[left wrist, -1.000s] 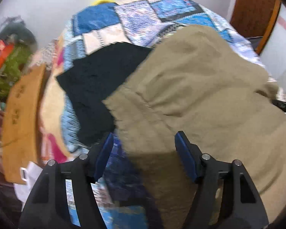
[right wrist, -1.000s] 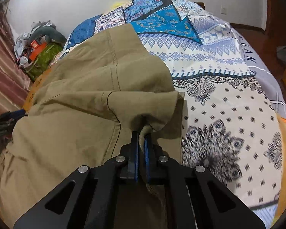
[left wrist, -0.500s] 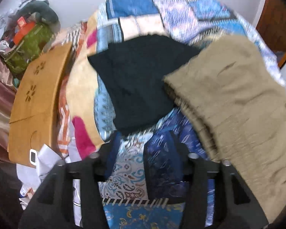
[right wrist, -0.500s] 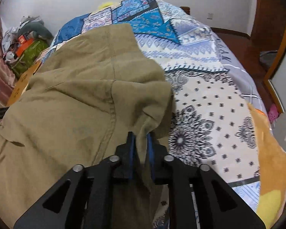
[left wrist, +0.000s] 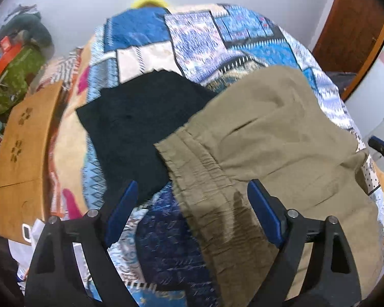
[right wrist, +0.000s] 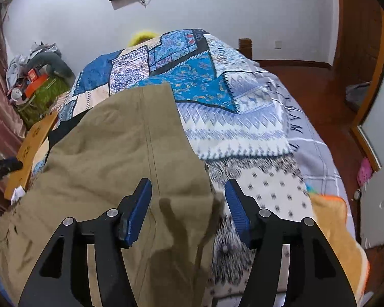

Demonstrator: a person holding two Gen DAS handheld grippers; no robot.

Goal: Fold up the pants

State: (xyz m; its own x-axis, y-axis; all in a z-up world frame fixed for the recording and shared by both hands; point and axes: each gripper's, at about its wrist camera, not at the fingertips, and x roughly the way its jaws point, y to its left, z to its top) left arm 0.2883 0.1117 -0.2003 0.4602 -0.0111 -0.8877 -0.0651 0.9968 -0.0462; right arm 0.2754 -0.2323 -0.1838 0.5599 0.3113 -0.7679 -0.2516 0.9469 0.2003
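Letting go after a fold, both tongs are gaping: the right tongs (right wrist: 187,209) have just been opening off the khaki pants (left wrist: 281,153), and the left tongs (left wrist: 192,212) are grasping nothing. Next, I judge, they are needing fresh grips on the pants for another fold on the bed (right wrist: 243,128).

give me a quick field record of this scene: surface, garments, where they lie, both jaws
surface: bed with patchwork quilt
main garment: khaki pants, lying loose on the quilt
other garment: black folded cloth, left of the pants, its edge tucked under them
left gripper: jaws have just been opening, wide apart above the pants' waistband, nothing gripped
right gripper: jaws have just been opening, pants edge released, lying between them
beside bed: wooden board
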